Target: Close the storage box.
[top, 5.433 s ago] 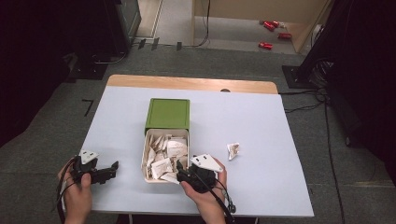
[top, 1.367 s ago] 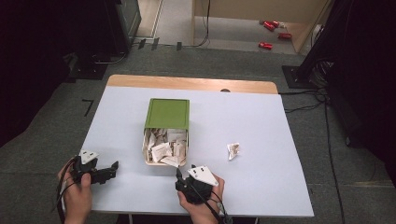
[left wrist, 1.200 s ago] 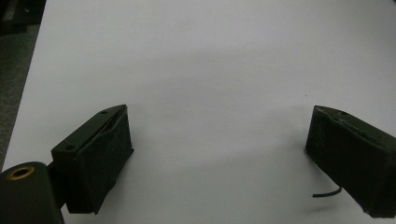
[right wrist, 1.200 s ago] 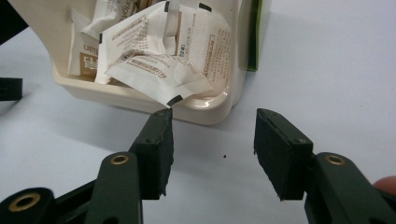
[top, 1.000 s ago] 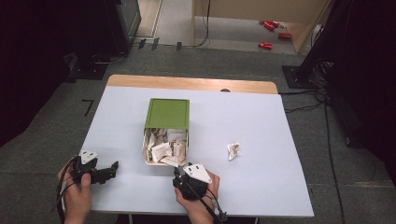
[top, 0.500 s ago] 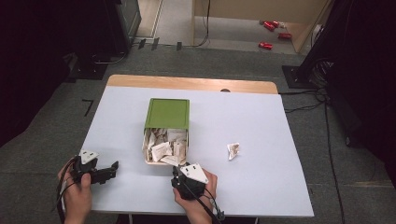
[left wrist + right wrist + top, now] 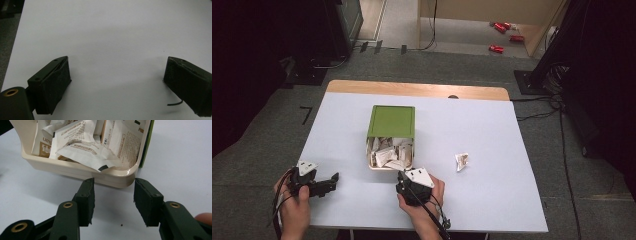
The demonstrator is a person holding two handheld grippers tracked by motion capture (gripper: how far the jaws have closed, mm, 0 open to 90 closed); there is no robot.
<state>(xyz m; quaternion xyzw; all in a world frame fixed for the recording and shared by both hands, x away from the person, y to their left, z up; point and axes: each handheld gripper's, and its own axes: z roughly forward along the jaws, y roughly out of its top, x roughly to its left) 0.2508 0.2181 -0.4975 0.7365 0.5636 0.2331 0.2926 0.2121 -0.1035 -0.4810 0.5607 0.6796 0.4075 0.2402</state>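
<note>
On the pale bench (image 7: 492, 195) a cream box (image 7: 391, 165) stands near the middle, its green lid (image 7: 391, 121) slid toward twelve o'clock so that the near half lies uncovered and shows a heap of white and brown paper sachets (image 7: 388, 154). The right gripper (image 7: 408, 186) sits at six o'clock from the box, just beside its near rim. In the right gripper view its fingers (image 7: 86, 200) stand partly apart with nothing between them, their tips just short of the box's rounded near corner (image 7: 125, 178); whether they touch the wall I cannot tell. The sachets (image 7: 87, 147) lean against one another inside, printed faces upward. One loose sachet (image 7: 461, 161) lies on the bench at about four o'clock from the box, well apart from it and at about one o'clock from the right gripper. The left gripper (image 7: 332, 181) rests at eight o'clock from the box, near the bench's near left corner, pointing toward three o'clock. In the left gripper view its fingers (image 7: 53, 85) are spread wide over bare bench surface (image 7: 117, 37), holding nothing.
</note>
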